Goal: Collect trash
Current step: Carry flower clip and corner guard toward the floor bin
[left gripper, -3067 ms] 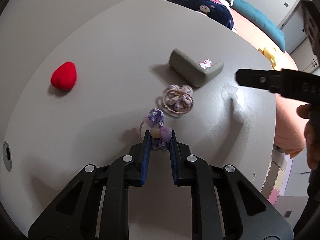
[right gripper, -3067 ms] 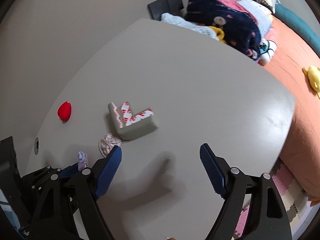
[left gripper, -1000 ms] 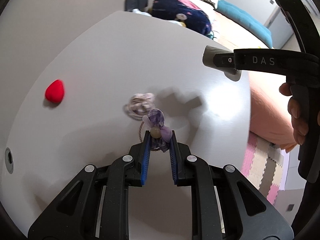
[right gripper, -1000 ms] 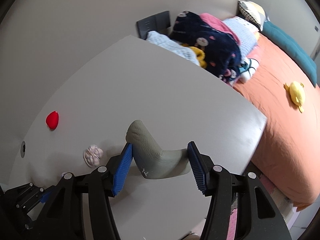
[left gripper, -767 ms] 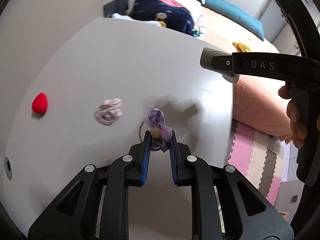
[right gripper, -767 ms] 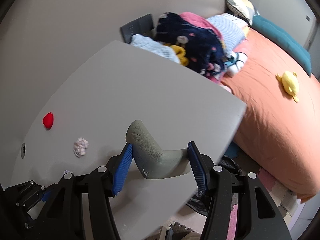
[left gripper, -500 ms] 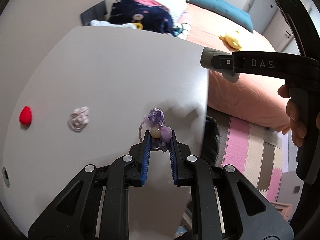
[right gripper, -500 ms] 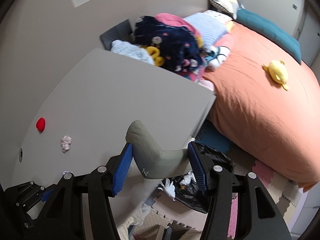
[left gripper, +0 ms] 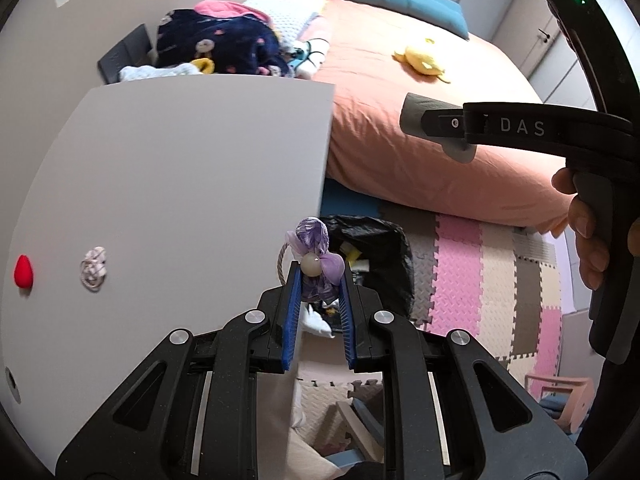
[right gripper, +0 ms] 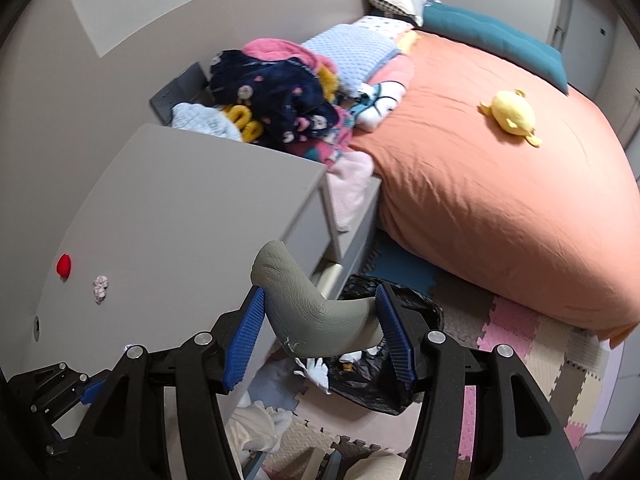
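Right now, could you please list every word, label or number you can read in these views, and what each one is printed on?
"DAS": pale capitals on the black finger of the right gripper, seen from the left wrist view.
Nothing else is legible: the grey corner guard, the purple hair tie and the bin bag show no readable text.

A purple hair tie (left gripper: pixel 314 254), with crumpled lilac fabric, a cream bead and a thin loop, is clamped between blue pads, seen over the table edge and the bin. A grey L-shaped corner guard (right gripper: pixel 310 308), matte with a wrinkled skin, is gripped across its two arms, elbow down, above the bin. The black-lined bin (right gripper: pixel 412 308) stands on the floor mat beside the table, holding white scraps. A pale hair tie (left gripper: pixel 93 269) and a red piece (left gripper: pixel 23 272) lie near each other on the table.
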{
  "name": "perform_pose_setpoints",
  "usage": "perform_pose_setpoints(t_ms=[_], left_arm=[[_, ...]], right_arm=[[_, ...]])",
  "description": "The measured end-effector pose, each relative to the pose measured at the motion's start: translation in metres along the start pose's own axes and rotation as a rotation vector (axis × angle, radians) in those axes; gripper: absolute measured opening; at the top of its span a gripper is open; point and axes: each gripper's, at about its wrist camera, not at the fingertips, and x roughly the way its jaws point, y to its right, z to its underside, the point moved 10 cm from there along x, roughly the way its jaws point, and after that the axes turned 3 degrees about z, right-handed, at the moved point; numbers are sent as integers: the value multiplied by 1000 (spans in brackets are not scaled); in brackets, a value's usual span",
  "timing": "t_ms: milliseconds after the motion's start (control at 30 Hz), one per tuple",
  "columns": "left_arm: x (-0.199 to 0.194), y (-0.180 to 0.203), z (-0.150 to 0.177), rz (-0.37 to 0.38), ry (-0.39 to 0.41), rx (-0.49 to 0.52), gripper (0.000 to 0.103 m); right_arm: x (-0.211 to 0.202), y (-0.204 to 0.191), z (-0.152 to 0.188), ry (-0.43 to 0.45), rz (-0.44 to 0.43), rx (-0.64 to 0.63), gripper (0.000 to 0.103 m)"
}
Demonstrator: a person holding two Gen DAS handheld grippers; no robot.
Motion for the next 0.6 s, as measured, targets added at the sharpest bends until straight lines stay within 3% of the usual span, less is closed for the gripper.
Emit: perform_pose_setpoints(t_ms=[600], left_arm=[[36,86,-7,67,-77,170,18]], right_arm=[[-11,112,24,-14,81,164,59]])
